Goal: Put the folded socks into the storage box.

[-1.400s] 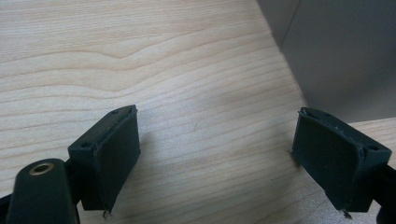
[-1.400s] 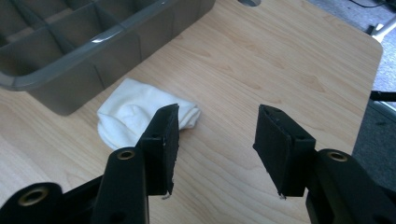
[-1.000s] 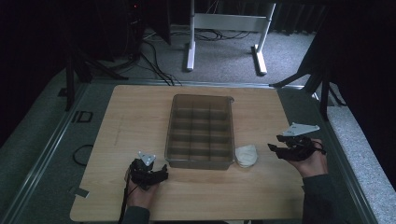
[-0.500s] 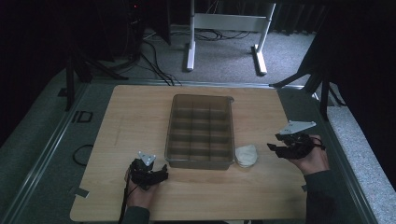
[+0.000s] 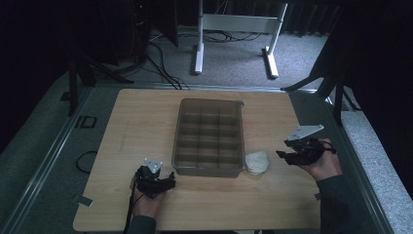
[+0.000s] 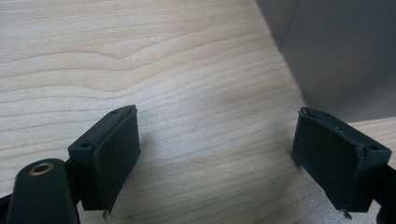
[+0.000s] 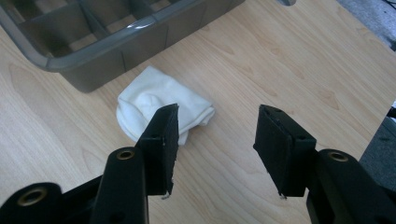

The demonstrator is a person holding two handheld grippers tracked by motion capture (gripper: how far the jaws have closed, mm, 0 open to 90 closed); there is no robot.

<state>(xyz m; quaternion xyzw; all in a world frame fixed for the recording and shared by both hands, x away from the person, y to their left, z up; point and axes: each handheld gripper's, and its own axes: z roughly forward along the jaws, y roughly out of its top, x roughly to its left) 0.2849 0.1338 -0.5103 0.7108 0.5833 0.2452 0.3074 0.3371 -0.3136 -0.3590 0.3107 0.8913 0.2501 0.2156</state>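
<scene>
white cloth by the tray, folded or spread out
Folded: the white cloth lies bunched in a small wad on the table beside the compartment tray, not flat.

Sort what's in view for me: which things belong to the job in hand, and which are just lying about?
In the job:
- white cloth, bunched on the table beside the tray
- grey compartment tray
- right gripper, open, aimed towards the cloth
- left gripper, open over bare wood

Lying about:
- white stand legs on the floor
- floor cables
</scene>
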